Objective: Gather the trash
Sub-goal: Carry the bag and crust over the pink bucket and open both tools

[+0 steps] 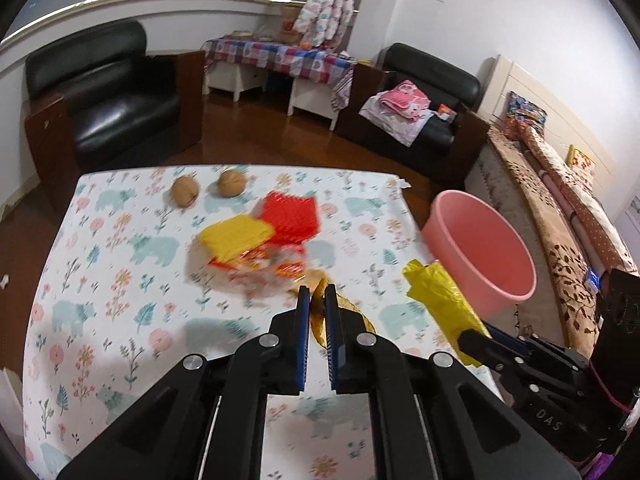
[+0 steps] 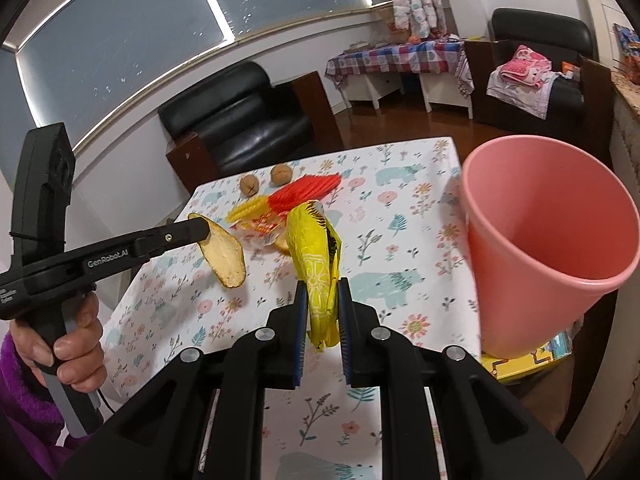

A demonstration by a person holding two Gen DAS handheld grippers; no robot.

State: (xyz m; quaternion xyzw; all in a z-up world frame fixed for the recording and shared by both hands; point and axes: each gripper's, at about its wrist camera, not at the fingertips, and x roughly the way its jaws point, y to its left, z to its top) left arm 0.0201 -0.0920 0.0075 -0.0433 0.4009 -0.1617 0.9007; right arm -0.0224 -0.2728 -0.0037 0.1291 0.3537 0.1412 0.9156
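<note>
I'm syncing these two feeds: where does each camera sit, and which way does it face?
Left wrist: on the left tongs, angled down over the floral-cloth table; they pinch a tan peel; the right tongs show at the right edge.
Right wrist: on the right tongs, clamping a yellow plastic wrapper; a hand and purple sleeve show.
Shared: pink plastic bucket, two walnuts.

Both wrist cameras are looking steeply down past their own fingers, close over the table (image 1: 120,320); each is catching the bin (image 2: 552,248).
</note>
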